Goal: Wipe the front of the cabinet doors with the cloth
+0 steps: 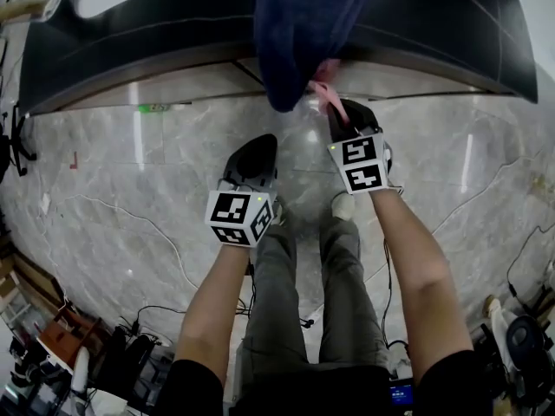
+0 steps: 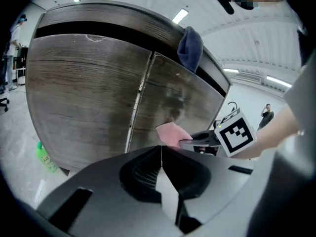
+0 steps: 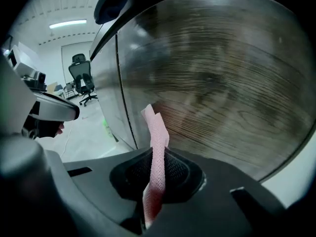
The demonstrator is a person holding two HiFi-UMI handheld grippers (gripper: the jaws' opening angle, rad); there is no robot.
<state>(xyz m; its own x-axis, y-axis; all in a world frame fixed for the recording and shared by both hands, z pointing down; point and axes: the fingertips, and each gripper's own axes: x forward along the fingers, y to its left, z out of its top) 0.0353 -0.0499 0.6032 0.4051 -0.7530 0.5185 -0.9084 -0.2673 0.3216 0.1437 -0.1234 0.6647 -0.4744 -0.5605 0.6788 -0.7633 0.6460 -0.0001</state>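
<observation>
My right gripper (image 1: pixel 336 115) is shut on a pink cloth (image 1: pixel 323 96), held against the lower front of the wood-grain cabinet door (image 3: pixel 222 83). In the right gripper view the pink cloth (image 3: pixel 157 142) stands up out of the closed jaws and its top edge touches the door. The left gripper view shows the cloth (image 2: pixel 173 134) on the right-hand door (image 2: pixel 173 98), just right of the seam between the two doors. My left gripper (image 1: pixel 254 152) hangs a little back from the cabinet. It is shut and holds nothing (image 2: pixel 160 154).
A dark blue towel (image 1: pixel 303 29) hangs over the cabinet's top edge above the right gripper. A green bottle (image 2: pixel 44 157) stands on the marble floor (image 1: pixel 130 198) by the cabinet's left corner. An office chair (image 3: pixel 81 75) and desks are farther off; cables and gear lie behind me.
</observation>
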